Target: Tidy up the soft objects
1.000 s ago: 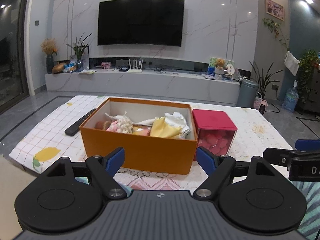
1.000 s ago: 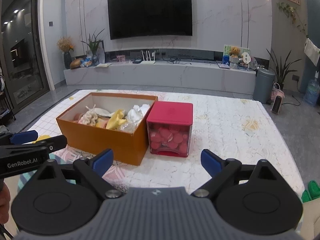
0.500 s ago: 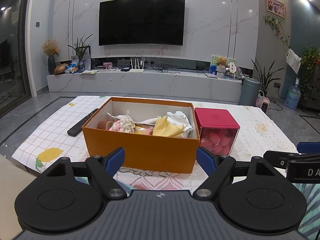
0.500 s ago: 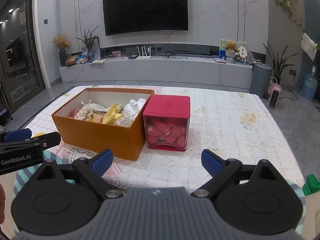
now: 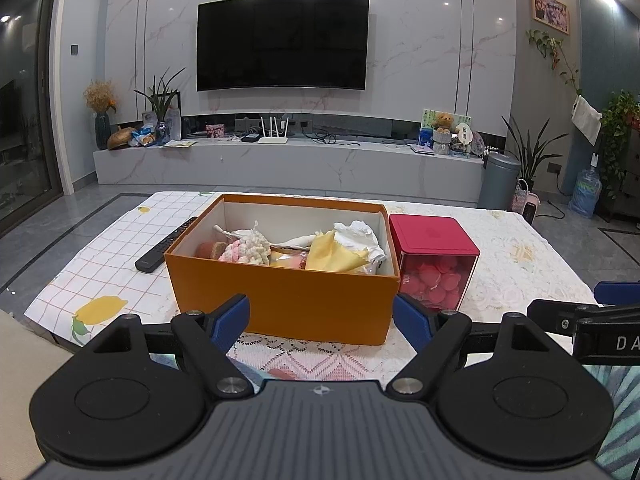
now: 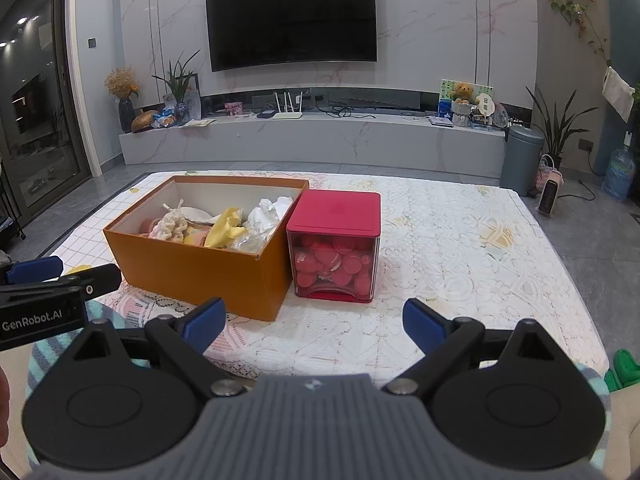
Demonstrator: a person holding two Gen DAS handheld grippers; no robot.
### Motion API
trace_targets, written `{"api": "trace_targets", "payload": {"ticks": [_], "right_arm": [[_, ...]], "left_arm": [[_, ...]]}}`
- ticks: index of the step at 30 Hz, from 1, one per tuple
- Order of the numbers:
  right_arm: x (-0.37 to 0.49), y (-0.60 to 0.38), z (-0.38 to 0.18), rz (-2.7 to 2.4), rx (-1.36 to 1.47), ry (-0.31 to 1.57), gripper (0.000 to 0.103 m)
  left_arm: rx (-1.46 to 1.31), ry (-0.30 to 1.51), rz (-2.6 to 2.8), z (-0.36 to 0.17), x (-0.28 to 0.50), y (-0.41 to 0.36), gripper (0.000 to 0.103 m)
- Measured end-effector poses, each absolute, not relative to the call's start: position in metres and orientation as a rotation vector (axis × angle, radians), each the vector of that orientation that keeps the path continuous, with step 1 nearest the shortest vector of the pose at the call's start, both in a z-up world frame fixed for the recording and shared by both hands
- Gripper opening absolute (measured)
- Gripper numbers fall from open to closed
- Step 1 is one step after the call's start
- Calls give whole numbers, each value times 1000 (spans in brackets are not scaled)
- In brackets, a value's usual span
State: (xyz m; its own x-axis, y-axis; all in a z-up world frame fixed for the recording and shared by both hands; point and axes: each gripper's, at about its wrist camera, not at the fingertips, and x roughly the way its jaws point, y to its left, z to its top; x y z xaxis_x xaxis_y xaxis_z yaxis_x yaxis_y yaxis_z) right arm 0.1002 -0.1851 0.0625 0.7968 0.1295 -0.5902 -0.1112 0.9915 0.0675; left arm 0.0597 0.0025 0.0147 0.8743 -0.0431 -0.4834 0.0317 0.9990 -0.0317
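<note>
The soft objects (image 5: 280, 249) lie heaped in the orange box (image 5: 280, 300) on the table (image 6: 460, 248), straight ahead of my left gripper (image 5: 321, 318) and ahead-left of my right gripper (image 6: 314, 321). The box's long axis runs across my left fingers, so I judge the left the nearer one. Both grippers hang spread wide, empty, short of the box's near wall. A red-lidded container (image 6: 335, 248) touches the box's right end; a remote (image 5: 166, 245) lies beside its left. To the right, the lace cloth gives open room.
</note>
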Motion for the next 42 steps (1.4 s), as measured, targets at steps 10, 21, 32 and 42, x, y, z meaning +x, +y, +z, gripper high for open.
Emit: {"api": "trace_targets", "payload": {"ticks": [10, 21, 32, 42], "right_arm": [[101, -186, 63, 127, 31, 632, 94], [101, -186, 63, 127, 28, 633, 94], [101, -186, 63, 129, 25, 632, 94], [102, -185, 64, 129, 27, 631, 94]], "left_arm": [[-24, 505, -39, 15, 60, 5, 95], [-26, 507, -39, 15, 60, 5, 95], [-25, 507, -39, 15, 61, 6, 95], [-25, 507, -40, 15, 60, 6, 95]]}}
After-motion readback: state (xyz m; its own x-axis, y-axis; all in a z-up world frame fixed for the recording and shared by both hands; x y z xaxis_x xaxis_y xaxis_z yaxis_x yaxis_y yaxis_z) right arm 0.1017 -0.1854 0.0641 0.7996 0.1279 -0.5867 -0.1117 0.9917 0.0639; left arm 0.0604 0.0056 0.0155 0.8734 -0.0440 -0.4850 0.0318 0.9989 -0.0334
